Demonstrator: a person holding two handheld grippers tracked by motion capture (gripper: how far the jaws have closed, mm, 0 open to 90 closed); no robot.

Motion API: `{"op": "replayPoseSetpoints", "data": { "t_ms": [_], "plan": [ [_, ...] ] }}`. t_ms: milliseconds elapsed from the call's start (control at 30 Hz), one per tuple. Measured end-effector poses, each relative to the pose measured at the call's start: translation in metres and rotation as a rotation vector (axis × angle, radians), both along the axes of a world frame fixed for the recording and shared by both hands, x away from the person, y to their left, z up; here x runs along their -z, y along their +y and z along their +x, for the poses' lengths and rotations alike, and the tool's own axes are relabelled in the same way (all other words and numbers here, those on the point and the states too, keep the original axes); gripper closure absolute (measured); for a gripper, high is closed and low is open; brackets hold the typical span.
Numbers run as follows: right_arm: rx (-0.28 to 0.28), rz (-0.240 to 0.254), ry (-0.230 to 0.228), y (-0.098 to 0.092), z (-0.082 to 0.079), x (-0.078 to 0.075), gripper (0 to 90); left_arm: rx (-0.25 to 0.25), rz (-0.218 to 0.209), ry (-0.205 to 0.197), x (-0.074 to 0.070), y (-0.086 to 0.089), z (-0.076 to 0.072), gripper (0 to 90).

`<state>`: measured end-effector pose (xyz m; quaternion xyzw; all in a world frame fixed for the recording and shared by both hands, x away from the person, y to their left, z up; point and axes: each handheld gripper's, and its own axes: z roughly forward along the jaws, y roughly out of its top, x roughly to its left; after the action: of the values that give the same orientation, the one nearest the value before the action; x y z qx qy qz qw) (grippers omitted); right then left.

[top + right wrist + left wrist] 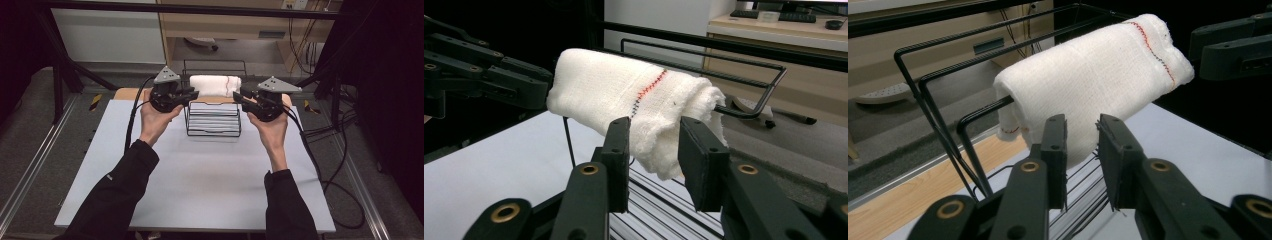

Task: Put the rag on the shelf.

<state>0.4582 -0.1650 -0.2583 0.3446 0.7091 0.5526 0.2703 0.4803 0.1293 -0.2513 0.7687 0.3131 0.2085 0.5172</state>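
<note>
**Two grippers with parted jaws at the ends of a towel draped on a wire rack**

The left gripper (192, 93) sits at about 11 o'clock from the bench centre, the right gripper (239, 96) at about 1 o'clock, their tips pointing toward each other. Each has its jaws narrowly parted. In the left gripper view the pads stand just in front of one end of the white towel (1093, 85) without pressing it; in the right gripper view a fold of towel end hangs between the jaws, and whether it brushes a pad is hard to make out. The jaw bases are cut off at the bottom of both gripper views.

The towel, with a red stitched line near one end, lies over the top bars of a black wire rack (213, 120) at 12 o'clock, between the two grippers. Its underside and the rack's far side are hidden.

The left hand (156, 120) and right hand (272, 131) grip the tool bodies from below, wrists raised, forearms in dark sleeves rising from 6 o'clock. Cables trail off each gripper.

The bench (200, 185) has a pale grey top with a wooden strip at its far edge. Beyond are grey floor, dark frame bars and a light wood cabinet.
</note>
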Motion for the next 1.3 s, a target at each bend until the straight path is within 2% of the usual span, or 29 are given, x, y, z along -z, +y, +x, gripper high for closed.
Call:
{"op": "replayPoseSetpoints", "data": {
  "t_ms": [133, 300, 433, 567, 733, 900, 1167, 1300],
  "plan": [
    [-0.004, 0.013, 0.001, -0.004, -0.005, -0.003, 55.9, 0.001, -0.005, 0.007, 0.000, 0.007, -0.006, 64.1],
    [-0.005, 0.002, 0.012, -0.007, -0.012, -0.003, 45.7, 0.004, -0.001, 0.015, 0.005, 0.017, -0.015, 55.9],
    [-0.015, 0.023, 0.031, -0.009, -0.017, 0.003, 34.1, 0.010, 0.018, 0.023, 0.014, 0.025, -0.023, 49.5],
    [-0.023, 0.002, 0.066, -0.011, -0.022, 0.012, 25.0, 0.014, 0.041, 0.039, 0.027, 0.034, -0.031, 41.4],
    [-0.018, 0.004, 0.085, -0.017, -0.029, 0.028, 16.8, 0.006, 0.040, 0.061, 0.050, 0.047, -0.041, 32.6],
    [-0.020, 0.005, 0.129, -0.025, -0.033, 0.051, 11.2, -0.005, 0.040, 0.099, 0.076, 0.063, -0.050, 23.7],
    [-0.024, -0.006, 0.203, -0.037, -0.039, 0.086, 3.6, -0.031, 0.063, 0.133, 0.108, 0.088, -0.066, 10.9],
    [-0.025, -0.023, 0.232, -0.042, -0.045, 0.102, 1.0, -0.052, 0.067, 0.148, 0.124, 0.102, -0.074, 7.7]
  ]
}}
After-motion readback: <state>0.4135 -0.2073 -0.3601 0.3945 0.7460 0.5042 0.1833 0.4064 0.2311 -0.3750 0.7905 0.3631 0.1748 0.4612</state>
